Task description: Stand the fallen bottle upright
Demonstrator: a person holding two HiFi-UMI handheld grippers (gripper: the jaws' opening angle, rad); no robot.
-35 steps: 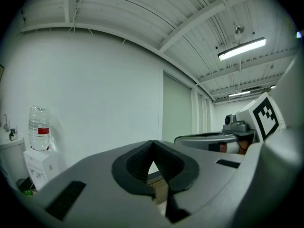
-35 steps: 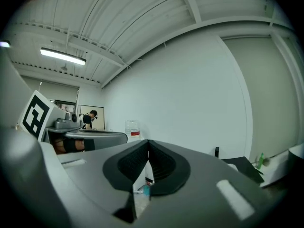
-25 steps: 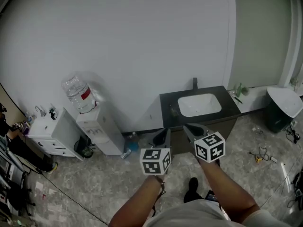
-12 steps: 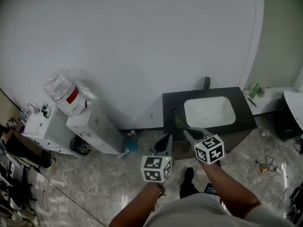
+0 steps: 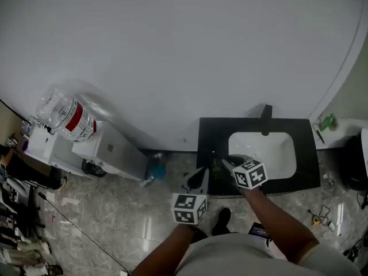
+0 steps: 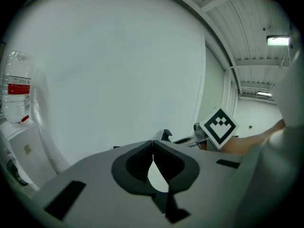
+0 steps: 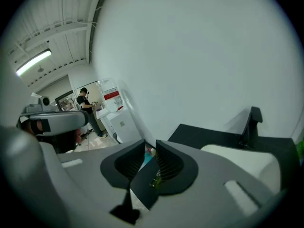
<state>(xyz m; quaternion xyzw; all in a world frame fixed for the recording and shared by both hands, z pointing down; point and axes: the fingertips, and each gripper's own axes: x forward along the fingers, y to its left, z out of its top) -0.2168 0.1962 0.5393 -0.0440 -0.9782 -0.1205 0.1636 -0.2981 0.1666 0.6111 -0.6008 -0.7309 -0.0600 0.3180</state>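
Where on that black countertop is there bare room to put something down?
Bare patches: the back-left corner of the countertop, between the wall and the white basin, and the strip right of the basin. The front-left is taken, where the small green bottle lies.

A small, yellow-green bottle (image 5: pixel 216 168) is lying on its side on the black counter (image 5: pixel 208 135), in the strip of dark top just left of the white basin (image 5: pixel 270 154) and close to the counter's front edge. Its length is running roughly from the wall side toward that front edge. It is showing only as a small, dim shape, so its cap and label are staying too small to make out.
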